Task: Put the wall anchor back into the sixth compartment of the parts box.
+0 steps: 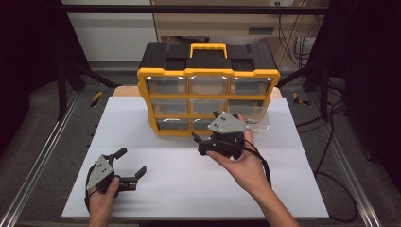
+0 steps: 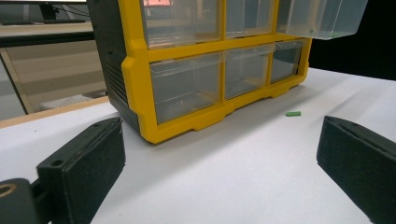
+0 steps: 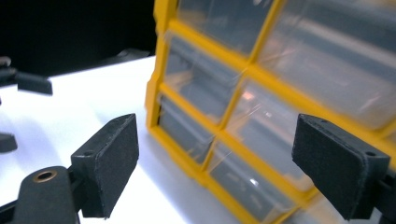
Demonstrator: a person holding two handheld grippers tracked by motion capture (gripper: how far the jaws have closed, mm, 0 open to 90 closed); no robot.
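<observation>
A yellow and black drawer cabinet [image 1: 208, 90] with clear drawers stands at the back of the white board [image 1: 189, 189]. One clear drawer [image 1: 253, 118] on its right side is pulled out; it is also at the top right in the left gripper view [image 2: 327, 18]. My right gripper [image 1: 199, 144] hovers in front of the cabinet's bottom row with its jaws open and nothing between them [image 3: 215, 172]. The left gripper [image 1: 133, 161] rests low at the front left, open and empty [image 2: 219, 163]. A small green piece [image 2: 293, 113] lies on the board near the cabinet.
The cabinet has a yellow carry handle [image 1: 208, 48] on top. Metal rails [image 1: 42, 156] run along both sides of the board. Cables [image 1: 331, 156] lie on the floor to the right. The left gripper [image 3: 28, 81] is far off in the right gripper view.
</observation>
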